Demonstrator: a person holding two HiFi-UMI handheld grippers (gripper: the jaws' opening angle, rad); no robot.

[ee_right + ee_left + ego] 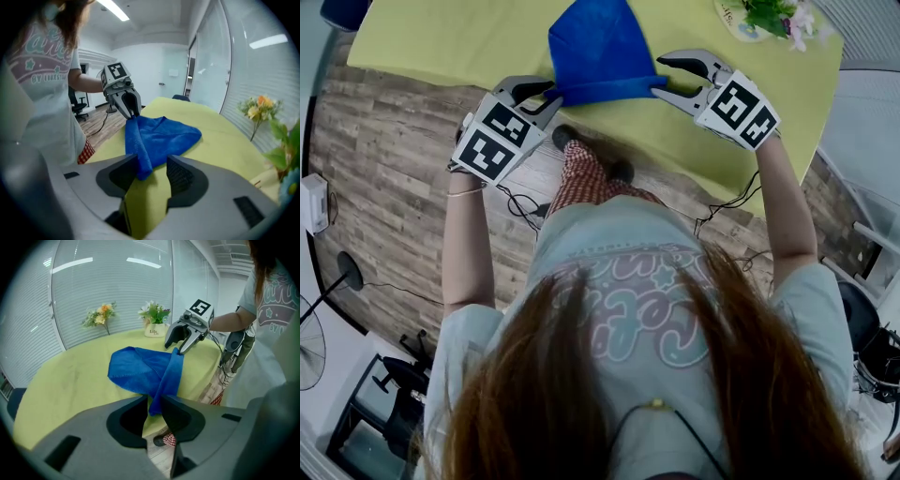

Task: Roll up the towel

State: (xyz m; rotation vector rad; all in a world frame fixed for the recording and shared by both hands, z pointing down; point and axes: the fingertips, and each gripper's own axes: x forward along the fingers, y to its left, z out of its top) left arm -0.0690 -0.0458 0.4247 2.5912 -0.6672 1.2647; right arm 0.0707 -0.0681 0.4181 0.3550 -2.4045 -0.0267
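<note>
Okay, towel (pixel 598 47): lying on the yellow table (pixel 441 37) close to its near edge. Its near hem is sitting as a thick fold stretched between the two grippers, and the rest is bunching up behind it.
Left gripper (pixel 548 96): jaws are standing only narrowly apart, with the towel's left corner sitting in the gap and not looking pinched.
Right gripper (pixel 664 77): jaws are standing wide apart. The towel's right end is leaning on one finger, and the other finger is staying clear of it.
Step, my read: we're sitting early in the roll, with one fold in and most of the cloth not yet rolled.
Risk 1: fold springing open, since nothing is pressing on it and the cloth is looking soft.
Risk 2: a corner catching on a finger when a gripper is pulling away, dragging the fold askew.
Risk 3: fold is sitting right by the table edge with the floor (pixel 384 159) below, so any pull toward the person is risking a slide-off.
Risk 4: far part is lying tapered and uneven, so rolling on is likely giving a cone rather than a tight cylinder.
Risk 5: re-gripping through the narrow left gap could be grabbing only the top layer.
Flowers (pixel 773 14): standing well apart at the far right, not threatening anything.
</note>
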